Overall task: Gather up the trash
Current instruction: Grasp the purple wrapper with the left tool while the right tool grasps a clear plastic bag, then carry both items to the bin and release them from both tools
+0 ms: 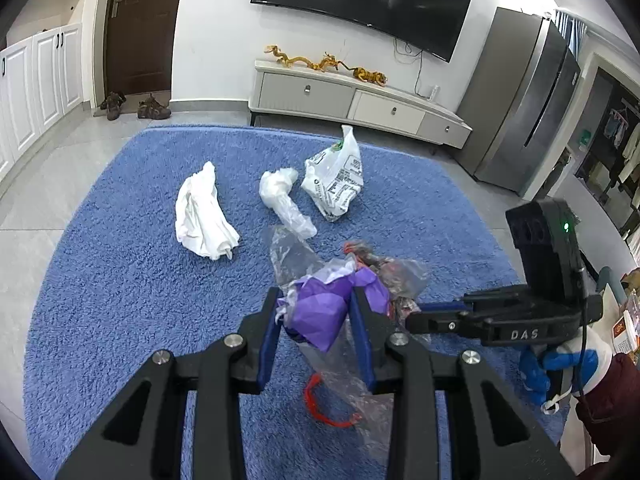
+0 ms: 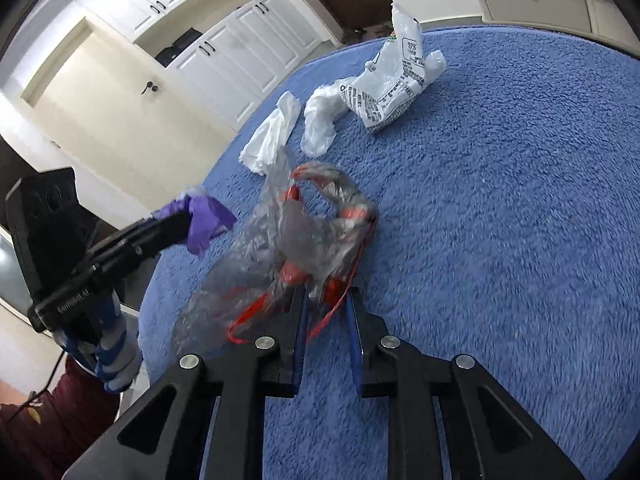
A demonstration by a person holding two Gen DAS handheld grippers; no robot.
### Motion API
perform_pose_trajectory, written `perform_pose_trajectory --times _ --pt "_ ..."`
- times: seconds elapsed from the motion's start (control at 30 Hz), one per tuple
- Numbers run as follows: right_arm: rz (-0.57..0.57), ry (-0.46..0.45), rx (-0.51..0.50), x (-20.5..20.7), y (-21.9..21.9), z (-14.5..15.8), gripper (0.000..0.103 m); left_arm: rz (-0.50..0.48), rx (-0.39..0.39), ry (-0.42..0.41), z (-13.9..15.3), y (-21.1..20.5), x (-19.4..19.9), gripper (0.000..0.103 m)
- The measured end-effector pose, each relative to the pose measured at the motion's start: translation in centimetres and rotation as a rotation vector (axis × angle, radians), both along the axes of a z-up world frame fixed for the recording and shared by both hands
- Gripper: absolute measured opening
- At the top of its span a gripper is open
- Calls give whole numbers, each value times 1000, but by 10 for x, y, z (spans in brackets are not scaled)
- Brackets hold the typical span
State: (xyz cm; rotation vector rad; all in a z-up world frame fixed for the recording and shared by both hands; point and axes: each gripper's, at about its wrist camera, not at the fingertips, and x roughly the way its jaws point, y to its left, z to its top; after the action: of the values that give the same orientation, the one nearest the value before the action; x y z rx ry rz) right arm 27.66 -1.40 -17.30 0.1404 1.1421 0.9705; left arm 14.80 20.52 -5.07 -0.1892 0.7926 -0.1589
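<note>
Left tool (image 1: 314,314) clamped on crumpled purple wrapper (image 1: 320,312), lifted above blue shag rug (image 1: 100,280), likely for dropping into bag

Right tool (image 2: 326,304) pinched narrow on clear plastic bag (image 2: 280,248) with red drawstring (image 2: 320,328), apparently holding mouth up as collection sack; film thin, crinkled, limp

Remaining trash on rug beyond: white crumpled tissue (image 1: 204,216), twisted translucent wrap (image 1: 284,200), printed white plastic bag (image 1: 336,180) standing puffed

The right gripper (image 1: 416,316) carries the white letters "DAS" on its black body. The printed plastic bag (image 2: 394,92) on the rug shows "10%" in a box; its remaining dark print is too small to read.
</note>
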Motion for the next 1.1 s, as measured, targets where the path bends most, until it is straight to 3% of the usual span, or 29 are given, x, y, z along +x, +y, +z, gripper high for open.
perform_pose_trajectory --times 0.03,0.1,0.37,0.57,0.83,1.1 --pt "-3 -7 -7 -3 -2 0 8 0 5 -4 3 -2 -2 31" --pt "-3 -12 -19 -7 -4 -1 2 0 12 -11 9 -6 -4 31" --pt "-86 -40 19 -24 -58 13 1 -36 45 -43 38 -41 -10 31" --pt "-209 -90 66 -34 -146 42 1 -124 66 -65 51 -98 -1 31" --pt "-435 -158 65 -47 -280 67 1 -318 62 -48 45 -223 39 31" --pt "-674 -130 30 -44 -398 44 1 -519 45 14 15 -357 81 31"
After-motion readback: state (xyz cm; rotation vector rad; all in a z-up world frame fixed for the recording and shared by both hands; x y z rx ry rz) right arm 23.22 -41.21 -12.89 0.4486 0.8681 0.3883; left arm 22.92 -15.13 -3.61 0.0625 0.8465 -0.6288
